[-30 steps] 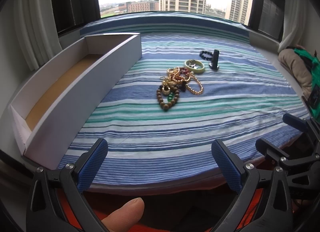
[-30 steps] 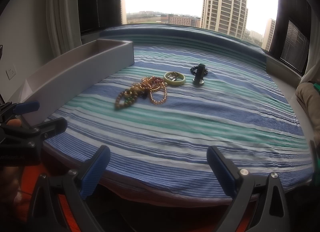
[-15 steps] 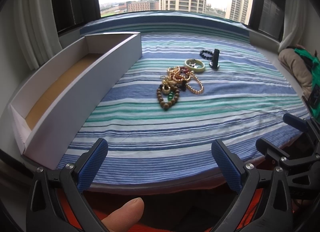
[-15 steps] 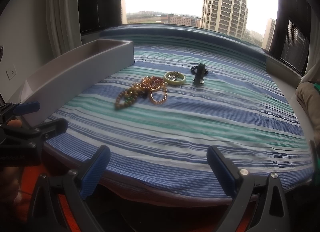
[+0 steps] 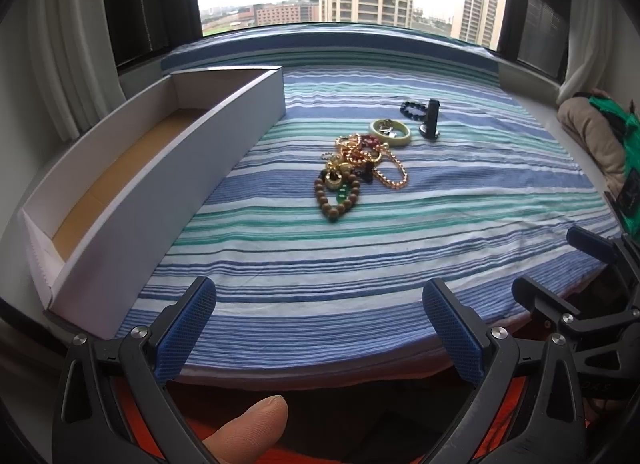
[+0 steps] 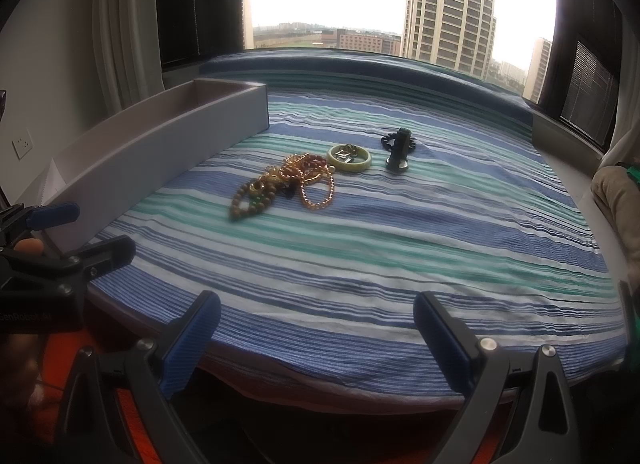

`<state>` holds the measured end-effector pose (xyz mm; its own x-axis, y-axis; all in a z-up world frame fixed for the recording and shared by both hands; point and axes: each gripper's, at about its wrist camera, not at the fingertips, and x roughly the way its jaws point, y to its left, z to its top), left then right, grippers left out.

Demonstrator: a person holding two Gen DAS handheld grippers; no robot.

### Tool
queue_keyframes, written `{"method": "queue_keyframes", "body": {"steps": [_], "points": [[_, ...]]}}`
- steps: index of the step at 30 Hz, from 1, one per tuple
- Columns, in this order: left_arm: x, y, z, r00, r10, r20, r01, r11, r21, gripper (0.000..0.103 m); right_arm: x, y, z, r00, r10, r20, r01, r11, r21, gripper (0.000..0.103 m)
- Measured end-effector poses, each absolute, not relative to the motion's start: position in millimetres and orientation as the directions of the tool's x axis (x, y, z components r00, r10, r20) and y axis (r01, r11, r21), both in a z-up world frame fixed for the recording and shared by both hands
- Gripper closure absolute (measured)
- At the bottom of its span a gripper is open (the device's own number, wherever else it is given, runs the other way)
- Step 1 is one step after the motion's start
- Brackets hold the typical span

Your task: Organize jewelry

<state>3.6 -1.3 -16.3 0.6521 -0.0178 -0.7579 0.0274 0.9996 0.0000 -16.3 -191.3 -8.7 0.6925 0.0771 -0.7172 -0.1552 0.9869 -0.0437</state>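
A tangled heap of jewelry (image 5: 354, 168) (image 6: 286, 184) lies mid-cloth: a wooden bead bracelet (image 5: 334, 200), a gold chain (image 5: 394, 172), red beads. Behind it lie a pale green bangle (image 5: 390, 132) (image 6: 349, 158), a black bead bracelet (image 5: 412, 109) and a black upright piece (image 5: 431, 120) (image 6: 399, 150). A long white open box (image 5: 132, 184) (image 6: 160, 156) stands at the left, empty. My left gripper (image 5: 318, 332) and right gripper (image 6: 316, 338) are both open and empty at the near edge, well short of the jewelry.
A blue, green and white striped cloth (image 5: 360, 248) covers the surface. Its front edge drops off just under the fingers. Beige and green fabric (image 5: 600, 140) lies at the far right. A window and curtains stand behind. The other gripper shows at each view's side (image 6: 60, 260).
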Motion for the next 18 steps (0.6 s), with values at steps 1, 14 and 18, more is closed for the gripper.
{"method": "queue_keyframes", "body": {"steps": [1, 14, 18], "points": [[3.5, -1.3, -16.6, 0.652, -0.017, -0.758, 0.027, 1.000, 0.001, 0.000, -16.3, -191.3, -8.7, 0.692, 0.077, -0.717, -0.155, 0.987, -0.043, 0.004], [4.9, 0.3, -17.0, 0.642, -0.023, -0.766, 0.024, 1.000, -0.010, 0.000, -16.5, -190.9, -8.7, 0.694, 0.076, -0.716, -0.155, 0.987, -0.046, 0.004], [5.0, 0.6, -17.2, 0.641, -0.024, -0.767, 0.024, 1.000, -0.011, 0.000, -16.4, -190.8, -8.7, 0.693, 0.075, -0.717, -0.154, 0.987, -0.046, 0.004]]}}
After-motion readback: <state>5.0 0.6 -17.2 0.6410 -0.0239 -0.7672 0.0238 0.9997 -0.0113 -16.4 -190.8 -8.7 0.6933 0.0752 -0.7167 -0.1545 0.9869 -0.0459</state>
